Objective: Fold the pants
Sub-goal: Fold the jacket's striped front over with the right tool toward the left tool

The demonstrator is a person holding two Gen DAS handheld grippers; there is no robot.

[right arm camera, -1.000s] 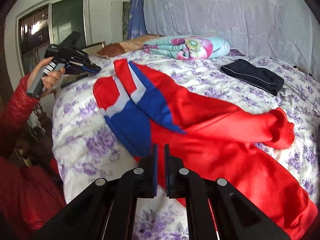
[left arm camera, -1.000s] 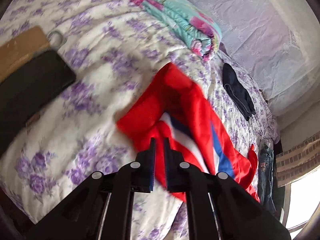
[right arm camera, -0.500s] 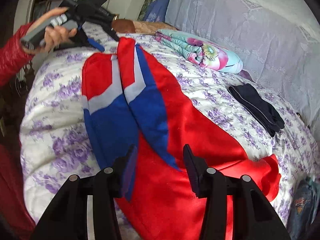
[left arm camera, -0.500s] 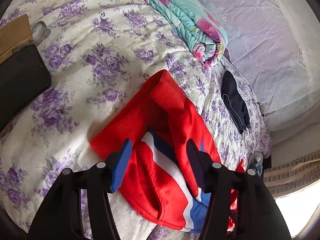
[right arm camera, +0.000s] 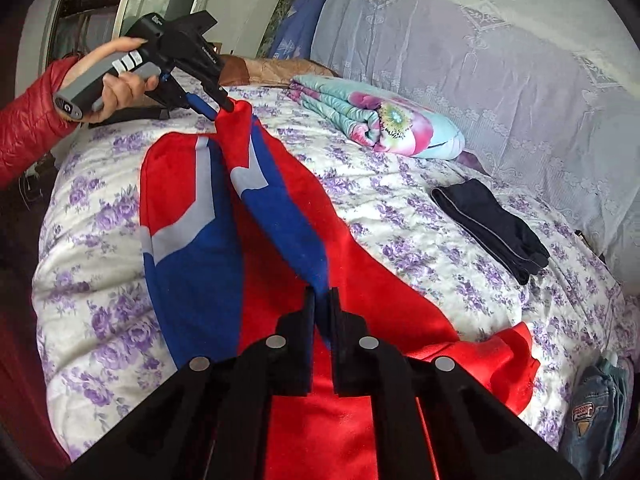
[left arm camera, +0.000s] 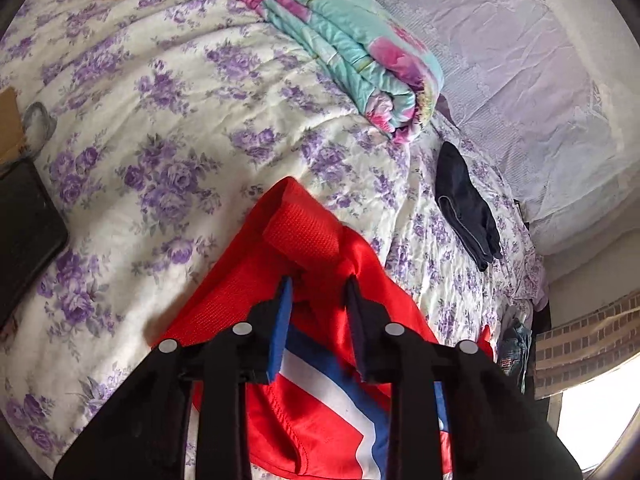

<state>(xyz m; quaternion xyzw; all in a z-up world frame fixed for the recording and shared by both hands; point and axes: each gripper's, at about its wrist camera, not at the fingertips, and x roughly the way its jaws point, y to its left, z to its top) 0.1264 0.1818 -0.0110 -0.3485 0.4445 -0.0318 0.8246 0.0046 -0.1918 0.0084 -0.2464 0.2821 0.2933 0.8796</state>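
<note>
Red pants [right arm camera: 400, 292] with blue and white panels lie spread on the floral bedspread [right arm camera: 400, 200]. My left gripper [left arm camera: 319, 280] is at the end of one leg. Its jaws are closing, with a bunch of red fabric [left arm camera: 304, 236] squeezed between the pads. Seen from the right wrist, the left gripper [right arm camera: 222, 109], held by a hand with a red sleeve [right arm camera: 24, 120], lifts that leg end off the bed. My right gripper [right arm camera: 322, 294] is shut on the blue edge of the same leg further down, and the leg stretches between the two grippers.
A folded teal floral blanket [right arm camera: 380, 120] lies at the head of the bed. A dark folded garment [right arm camera: 488, 220] lies to the right and jeans [right arm camera: 592, 404] hang off the far edge. A black flat object [left arm camera: 24, 216] is beside the bed on the left. A lace curtain [right arm camera: 480, 40] hangs behind.
Both grippers opened over the pants, then closed on them. The left one took the leg end and raised it; the right one took the blue edge of the leg.
</note>
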